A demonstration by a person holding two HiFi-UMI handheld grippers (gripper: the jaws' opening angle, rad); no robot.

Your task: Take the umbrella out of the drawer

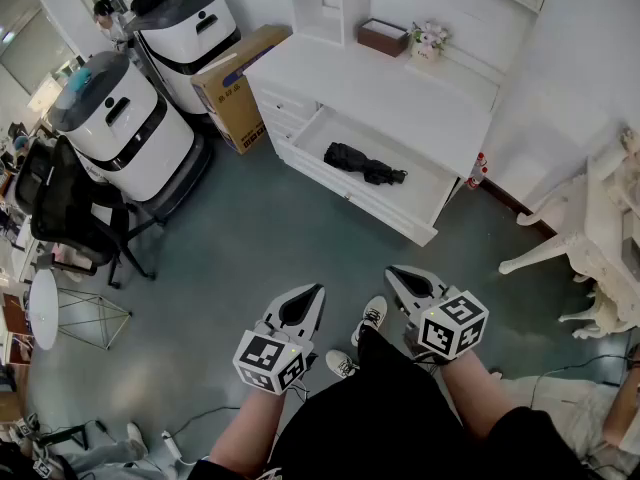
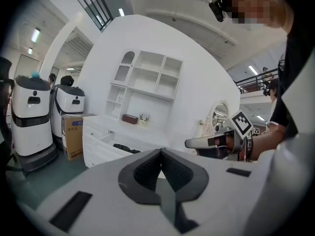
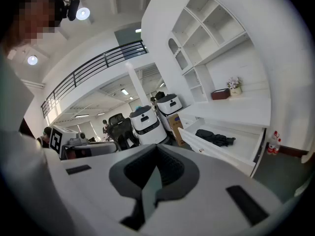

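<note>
A black folded umbrella [image 1: 362, 164] lies in the open white drawer [image 1: 385, 208] of a white cabinet, well ahead of me across the floor. The umbrella [image 3: 214, 137] also shows in the right gripper view and, small, as the umbrella [image 2: 126, 148] in the left gripper view. My left gripper [image 1: 312, 292] is held near my legs, shut with nothing in it. My right gripper [image 1: 394, 273] hovers beside it, its jaws together and empty. Both are far from the drawer.
Two white robot units [image 1: 125, 118] and a cardboard box [image 1: 240, 83] stand left of the cabinet. A black office chair [image 1: 70, 213] is at the left. A white ornate table [image 1: 600, 238] stands at the right. A brown box [image 1: 384, 36] and flowers [image 1: 428, 40] sit on the cabinet top.
</note>
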